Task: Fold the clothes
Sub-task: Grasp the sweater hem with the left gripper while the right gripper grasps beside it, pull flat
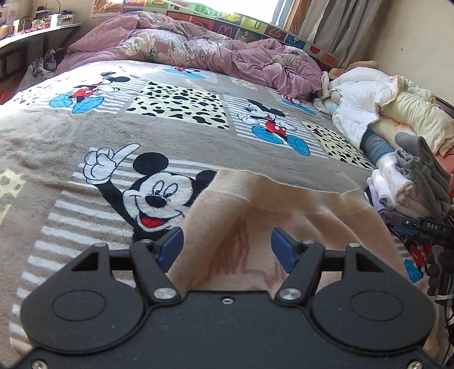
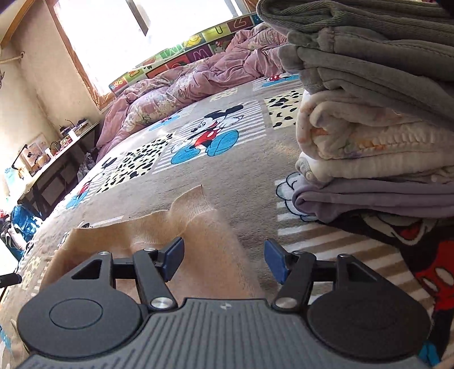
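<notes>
1. My left gripper [image 1: 227, 247] has its jaws spread wide and released, holding nothing. The beige knit garment [image 1: 272, 215] lies flat under and ahead of them on the bed.
2. My right gripper [image 2: 224, 259] is likewise released, jaws apart. The same beige knit garment [image 2: 176, 227] lies beneath its left jaw, with a ribbed cuff [image 2: 195, 203] pointing away from me.
3. The Mickey Mouse blanket [image 1: 176, 133] covers the bed under everything.
4. Close on the right, a stack of folded clothes [image 2: 377, 133] rests on the blanket, grey pieces on top, cream in the middle, lilac at the bottom. It fills that side of the right wrist view and hides what lies behind it.
5. Beyond the stack, a heap of unfolded white and cream laundry [image 1: 377, 105] sits along the wall.
6. Farther off, a rumpled mauve duvet [image 1: 198, 48] lies across the head of the bed.
7. Behind it stands an alphabet play mat [image 1: 255, 25], with curtains [image 1: 340, 25] at the window.
8. At far left, a cluttered bench [image 1: 37, 28].
</notes>
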Demonstrator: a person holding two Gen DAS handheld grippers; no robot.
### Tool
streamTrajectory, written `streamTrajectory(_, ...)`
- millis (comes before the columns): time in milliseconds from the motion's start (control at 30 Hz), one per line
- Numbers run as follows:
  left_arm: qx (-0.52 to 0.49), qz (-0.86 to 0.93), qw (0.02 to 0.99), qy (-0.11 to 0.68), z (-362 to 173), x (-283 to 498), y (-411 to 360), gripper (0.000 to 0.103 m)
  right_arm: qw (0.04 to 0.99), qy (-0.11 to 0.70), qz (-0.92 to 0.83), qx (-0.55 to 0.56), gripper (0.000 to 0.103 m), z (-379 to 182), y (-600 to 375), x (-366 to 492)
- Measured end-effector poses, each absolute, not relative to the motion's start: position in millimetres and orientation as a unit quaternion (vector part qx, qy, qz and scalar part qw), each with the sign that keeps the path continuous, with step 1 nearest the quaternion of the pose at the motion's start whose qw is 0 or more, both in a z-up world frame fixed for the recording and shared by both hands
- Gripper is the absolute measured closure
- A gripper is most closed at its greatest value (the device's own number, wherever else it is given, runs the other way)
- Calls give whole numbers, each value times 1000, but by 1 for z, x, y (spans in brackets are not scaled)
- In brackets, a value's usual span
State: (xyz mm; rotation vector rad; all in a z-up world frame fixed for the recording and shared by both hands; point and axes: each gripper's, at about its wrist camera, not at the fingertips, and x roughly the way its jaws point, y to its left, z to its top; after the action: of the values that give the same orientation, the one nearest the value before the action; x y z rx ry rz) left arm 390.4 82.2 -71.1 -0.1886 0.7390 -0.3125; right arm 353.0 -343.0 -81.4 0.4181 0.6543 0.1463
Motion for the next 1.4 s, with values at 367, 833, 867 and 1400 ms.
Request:
streamTrajectory(367, -167, -209, 864, 428, -126, 486, 93, 80, 908, 345, 111, 210, 39, -107, -330, 421)
streamTrajectory(833, -191, -199, 877, 392, -159, 491, 117, 98, 889, 343, 98, 288, 91, -149, -354, 439)
streamTrajectory(867, -178, -198, 880, 394, -159, 493, 115, 98, 891, 343, 100, 280, 90, -150, -352, 440)
streamTrajectory(1400, -44, -177, 911, 370, -141, 474, 46, 75, 926, 319, 112, 166, 70, -115, -303, 426)
